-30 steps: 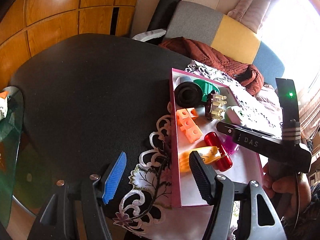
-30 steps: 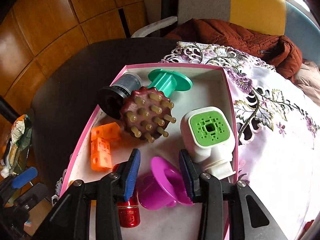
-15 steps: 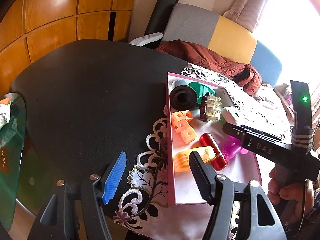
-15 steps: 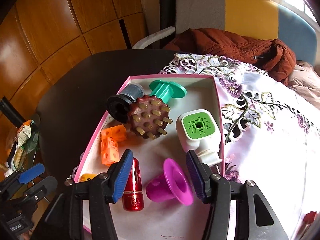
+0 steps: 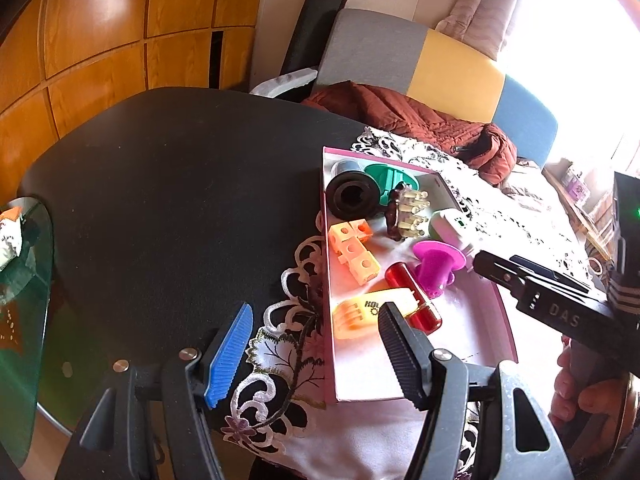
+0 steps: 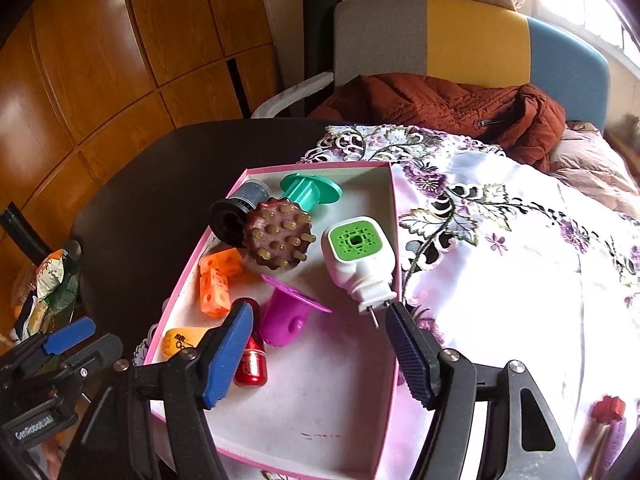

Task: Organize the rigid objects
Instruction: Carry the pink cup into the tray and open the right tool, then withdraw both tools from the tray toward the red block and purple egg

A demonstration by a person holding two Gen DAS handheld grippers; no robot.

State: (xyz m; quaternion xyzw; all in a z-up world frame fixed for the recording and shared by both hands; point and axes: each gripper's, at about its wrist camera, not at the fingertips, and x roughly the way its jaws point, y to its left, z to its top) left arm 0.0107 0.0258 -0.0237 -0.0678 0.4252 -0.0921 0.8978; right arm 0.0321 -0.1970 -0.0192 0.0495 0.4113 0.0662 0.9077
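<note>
A pink box (image 6: 188, 276) on the embroidered cloth holds several rigid items: a magenta flanged spool (image 6: 284, 316), a red cylinder (image 6: 250, 364), orange cubes (image 6: 214, 284), a brown studded massager (image 6: 278, 238), a white plug with a green face (image 6: 360, 256), a teal spool (image 6: 310, 192) and a black roll (image 6: 228, 216). My right gripper (image 6: 320, 344) hangs above the box's near half, its jaws opening. The magenta spool lies free below and ahead of its pads. My left gripper (image 5: 316, 344) is open over the box's left wall (image 5: 326, 320), with nothing held.
The black table (image 5: 180, 200) extends left of the box, and white floral cloth (image 6: 500, 260) covers its right side. A small red piece (image 6: 608, 408) lies on the cloth at the lower right. A brown jacket (image 6: 440, 100) rests on a chair behind. A glass side table (image 5: 24, 280) stands at far left.
My right gripper has spread its jaws and drawn back and up, letting go of the magenta spool, which now lies in the box beside the red cylinder. The left gripper has hardly moved.
</note>
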